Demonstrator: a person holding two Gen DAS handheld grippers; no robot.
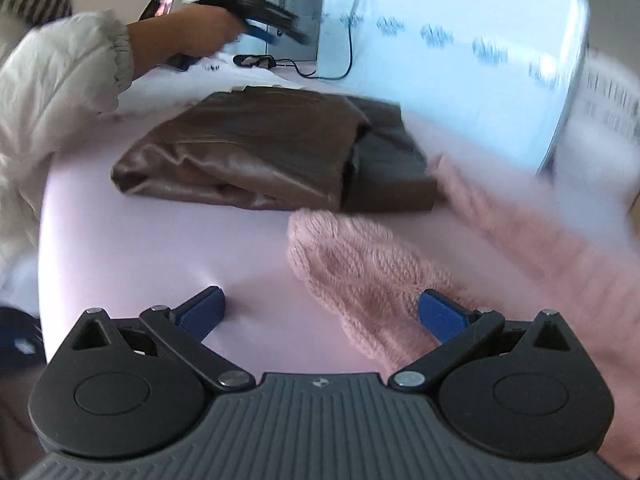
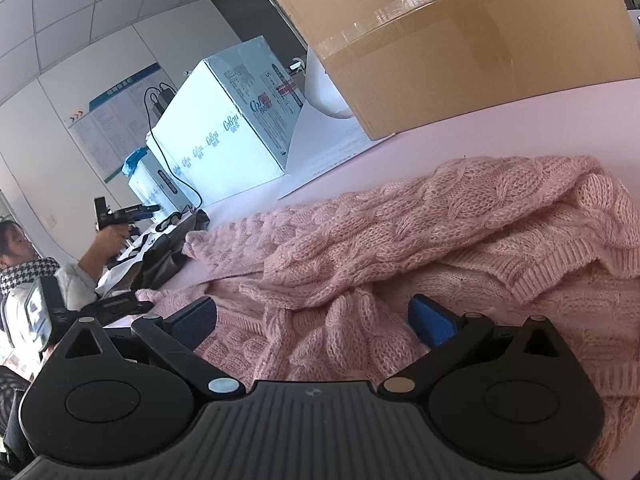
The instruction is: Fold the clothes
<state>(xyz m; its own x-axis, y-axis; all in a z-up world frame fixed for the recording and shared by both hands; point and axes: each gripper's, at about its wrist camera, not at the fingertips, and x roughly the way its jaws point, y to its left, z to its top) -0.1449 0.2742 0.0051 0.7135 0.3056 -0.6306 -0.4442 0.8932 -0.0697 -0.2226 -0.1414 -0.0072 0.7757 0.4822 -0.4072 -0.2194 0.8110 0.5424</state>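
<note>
1. The left gripper (image 1: 322,308) hovered low over the pale pink table (image 1: 140,240), its blue-padded jaws spread wide and holding nothing.
2. A sleeve of the pink sweater (image 1: 360,272), fuzzy and loosely knitted with a rounded cuff end, lay between those jaws; its far side ran against the right blue pad, though I could not tell whether it truly touched.
3. Beyond the sleeve sat a folded brown garment (image 1: 248,152), smooth and slightly glossy like leather, with a darker matte fabric at its right edge.
4. The right gripper (image 2: 314,322) stood just above the sweater's body (image 2: 420,232), jaws likewise spread apart and empty.
5. That knit showed thick cable twists and a ribbed hem, lying rumpled in soft folds across the table.
6. Behind it stood a taped cardboard box (image 2: 460,52) and a glossy white printed carton (image 2: 224,128).
7. At the table's far end another person's hand (image 2: 112,236) held a dark pistol-shaped tool.
</note>
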